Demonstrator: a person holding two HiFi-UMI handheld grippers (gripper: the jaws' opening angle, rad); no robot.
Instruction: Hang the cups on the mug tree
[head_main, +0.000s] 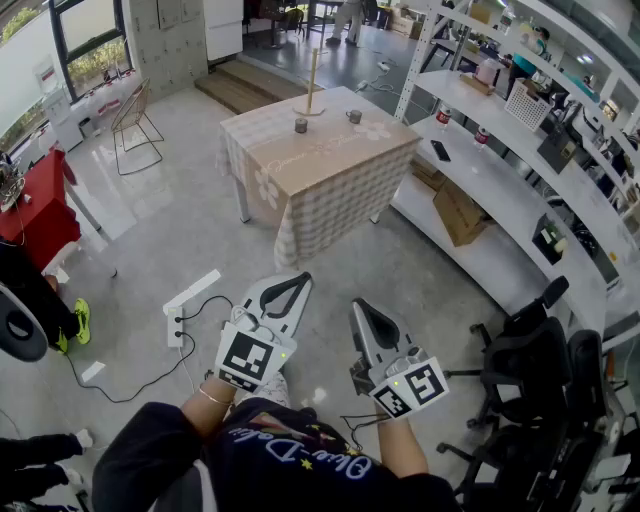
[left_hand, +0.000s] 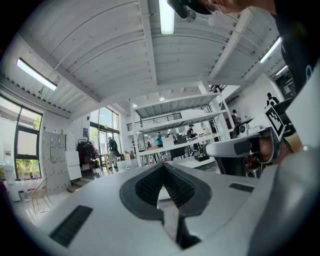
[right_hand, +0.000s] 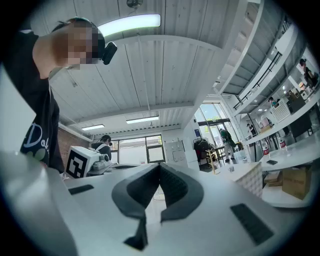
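The white left hand-held gripper (head_main: 297, 280) and right hand-held gripper (head_main: 360, 306) are held closed and empty, well apart from the checked-cloth desk (head_main: 330, 170). There, a dark grey cup (head_main: 300, 125) and a second grey cup (head_main: 353, 116) are seen near the slim wooden mug tree (head_main: 312, 85).

My left gripper (head_main: 298, 280) and right gripper (head_main: 361, 306) are smooth, matt white plastic. Their inner pads (left_hand: 147, 187) are black, ribbed and rubbery. Well ahead of both grippers, the tablecloth (head_main: 330, 170) is checked fabric, soft and matt. On it, the mug tree (head_main: 313, 80) looks like pale bare wood, and the 2 cups (head_main: 300, 125) are dull grey. The floor (head_main: 170, 220) ahead of the grippers is smooth and glossy. To the right of my right gripper, the box (head_main: 458, 212) is brown cardboard.
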